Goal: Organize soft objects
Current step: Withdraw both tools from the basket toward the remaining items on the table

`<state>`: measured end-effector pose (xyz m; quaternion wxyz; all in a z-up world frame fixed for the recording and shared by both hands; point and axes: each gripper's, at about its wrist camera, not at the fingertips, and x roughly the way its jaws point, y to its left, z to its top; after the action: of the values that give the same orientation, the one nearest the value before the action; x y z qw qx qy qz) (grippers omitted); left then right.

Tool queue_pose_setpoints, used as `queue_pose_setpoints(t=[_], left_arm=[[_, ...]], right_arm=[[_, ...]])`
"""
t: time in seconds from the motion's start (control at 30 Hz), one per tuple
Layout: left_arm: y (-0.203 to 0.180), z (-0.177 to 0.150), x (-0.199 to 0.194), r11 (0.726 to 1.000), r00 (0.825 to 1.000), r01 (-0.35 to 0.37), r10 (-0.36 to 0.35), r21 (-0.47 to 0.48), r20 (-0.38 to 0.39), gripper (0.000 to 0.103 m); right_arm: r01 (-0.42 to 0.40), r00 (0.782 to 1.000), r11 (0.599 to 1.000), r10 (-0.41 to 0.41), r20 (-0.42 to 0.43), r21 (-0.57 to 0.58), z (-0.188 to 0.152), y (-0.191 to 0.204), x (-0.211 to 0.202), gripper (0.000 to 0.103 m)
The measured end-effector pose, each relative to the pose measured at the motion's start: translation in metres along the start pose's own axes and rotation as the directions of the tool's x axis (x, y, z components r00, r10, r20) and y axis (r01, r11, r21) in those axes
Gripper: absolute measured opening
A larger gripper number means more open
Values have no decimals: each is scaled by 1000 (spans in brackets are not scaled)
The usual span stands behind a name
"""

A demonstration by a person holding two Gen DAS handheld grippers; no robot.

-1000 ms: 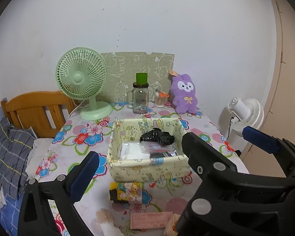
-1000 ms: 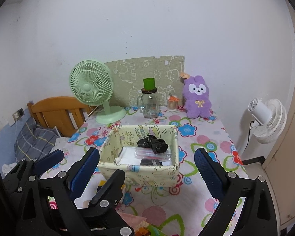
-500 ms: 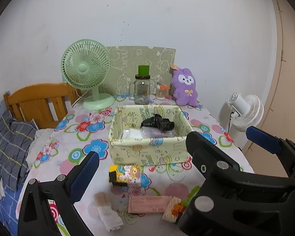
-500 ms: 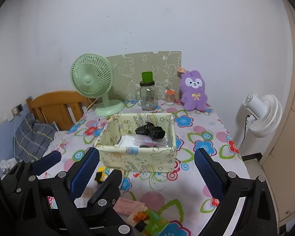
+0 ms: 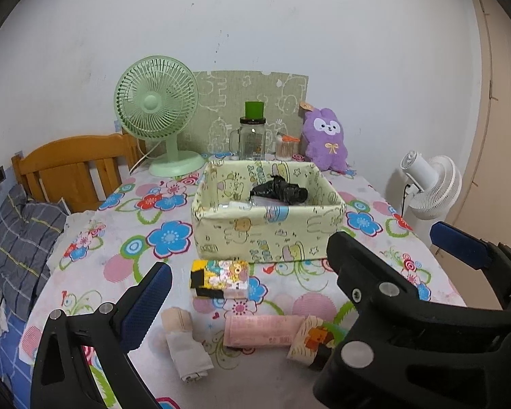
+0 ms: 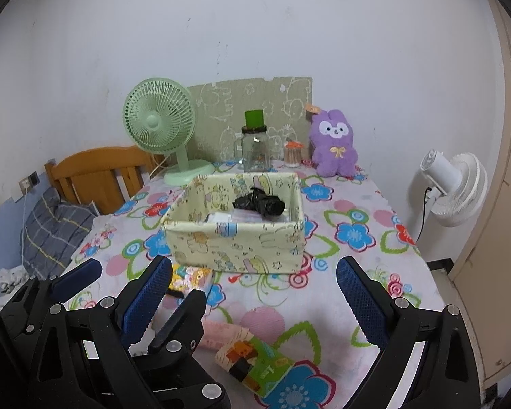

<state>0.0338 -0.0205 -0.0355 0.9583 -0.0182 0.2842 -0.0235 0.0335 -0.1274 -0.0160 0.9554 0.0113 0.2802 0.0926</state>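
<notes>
1. The left gripper [image 5: 299,272] hovers above the near part of the floral tablecloth [image 5: 119,266], its blue-padded jaws spread wide with nothing between them.
2. The right gripper [image 6: 255,286] hangs just to its right, jaws equally wide apart and holding nothing; its frame crosses the left wrist view.
3. A pale yellow fabric box [image 5: 265,231] with cartoon print stands mid-table. Inside lie a black crumpled bag [image 5: 279,192] toward the far right and some clear packets [image 5: 235,206] on the floor of the box.
4. Just in front of the box's near wall lies a yellow cartoon-print pack [image 5: 219,277].
5. Nearer still, in a loose row: a beige rolled cloth [image 5: 184,344] on the left, a pink tissue pack [image 5: 262,330] in the middle, and a cartoon pack with green edge [image 6: 255,361] on the right, touching the pink one.
6. Along the far edge stand a green desk fan [image 5: 158,112], a glass jar with green cup [image 5: 252,136], a small toothpick jar [image 5: 284,148] and a purple plush rabbit [image 5: 325,139].
</notes>
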Motion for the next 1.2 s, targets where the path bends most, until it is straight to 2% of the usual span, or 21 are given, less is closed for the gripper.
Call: queue_pose_setpoints(t=[0.57,1.2], left_arm=[[4,-47,31,1000,995,-10,12,25,-96,103],[15,-82,57,999,978,-15,23,37,-208,102]], right_arm=[[-12,996,999,16,-90,39,-52,0,31,99],[21,970,999,-11,-242,37,-91,6,70,99]])
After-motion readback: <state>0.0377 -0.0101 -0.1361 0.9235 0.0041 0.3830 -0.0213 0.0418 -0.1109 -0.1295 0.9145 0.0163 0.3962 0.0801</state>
